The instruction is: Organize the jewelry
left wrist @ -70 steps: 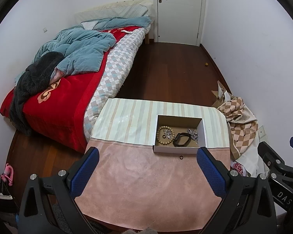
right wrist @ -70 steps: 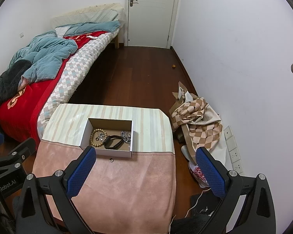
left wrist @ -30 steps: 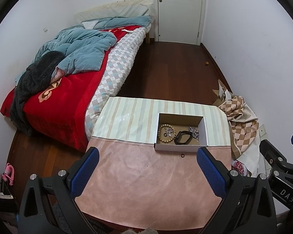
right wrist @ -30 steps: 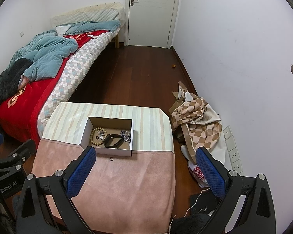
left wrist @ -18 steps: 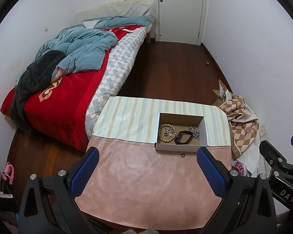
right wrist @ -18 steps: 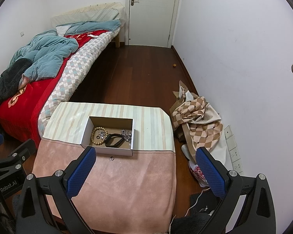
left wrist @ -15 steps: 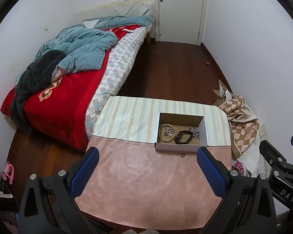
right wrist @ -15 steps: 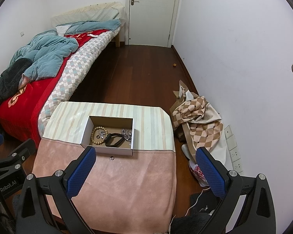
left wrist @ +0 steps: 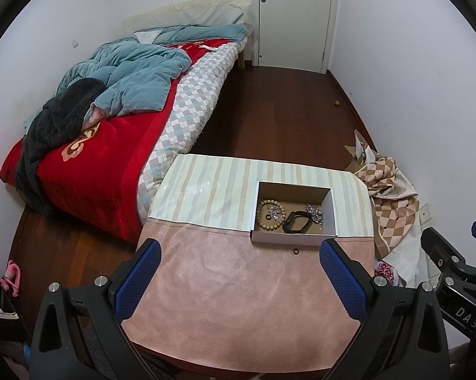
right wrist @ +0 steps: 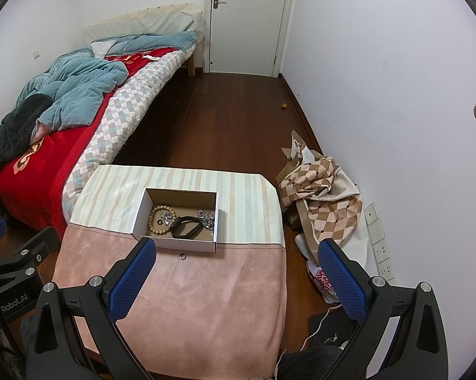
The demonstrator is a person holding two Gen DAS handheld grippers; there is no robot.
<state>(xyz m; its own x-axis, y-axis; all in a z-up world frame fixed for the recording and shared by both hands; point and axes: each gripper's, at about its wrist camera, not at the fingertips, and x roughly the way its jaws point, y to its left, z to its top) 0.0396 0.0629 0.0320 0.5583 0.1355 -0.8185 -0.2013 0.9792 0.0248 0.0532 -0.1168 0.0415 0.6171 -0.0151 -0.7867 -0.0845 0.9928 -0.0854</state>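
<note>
Table (left wrist: 206, 285), pink and striped cloths; open box (left wrist: 293, 239), small ring (left wrist: 296, 250) just before it.

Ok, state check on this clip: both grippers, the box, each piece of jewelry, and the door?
left gripper: open, empty, above the table
right gripper: open, empty
box: open, no lid, upright on the table
bead bracelet: lying in the box
black band: in the box
silver chain: bunched in the box
small ring: loose on the table, outside the box
door: closed
</note>
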